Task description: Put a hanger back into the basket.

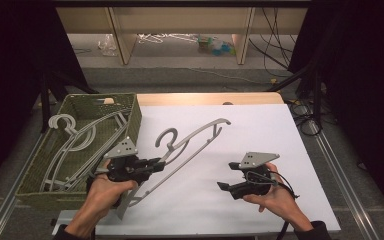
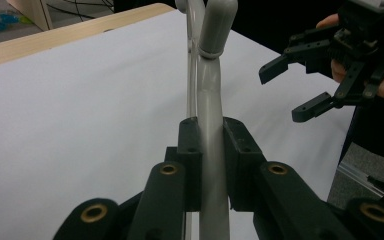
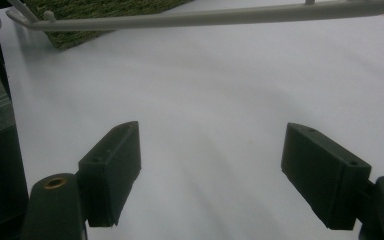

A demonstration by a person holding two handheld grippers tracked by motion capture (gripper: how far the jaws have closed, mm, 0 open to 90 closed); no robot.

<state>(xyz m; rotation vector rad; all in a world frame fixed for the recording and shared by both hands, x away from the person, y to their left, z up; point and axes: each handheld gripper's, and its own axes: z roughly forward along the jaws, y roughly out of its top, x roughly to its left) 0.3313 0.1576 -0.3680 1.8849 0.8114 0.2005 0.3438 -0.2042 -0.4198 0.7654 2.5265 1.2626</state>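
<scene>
So the left gripper (image 1: 156, 162) has its jaws clamped tight on the lower bar of a grey plastic hanger (image 1: 190, 142), and in the left gripper view you can see the bar (image 2: 211, 150) squeezed right between the two black pads, nothing loose about it. The hanger sits over the white table (image 1: 260, 130), just right of the green woven basket (image 1: 130, 112), hook end pointing away from the person and the far arm angled up toward the middle of the table. My guess is it's gripped low on the bar so the hook stays free and the whole thing can be swung around without snagging the basket rim. More grey hangers (image 1: 72, 142) are lying in the basket, so this looks like pulling them out one at a time. The right gripper (image 1: 223, 186) is well apart from the hanger, jaws spread wide with nothing between them, just bare table in the gap. It's aimed toward the hanger, probably waiting to take the other end.
</scene>
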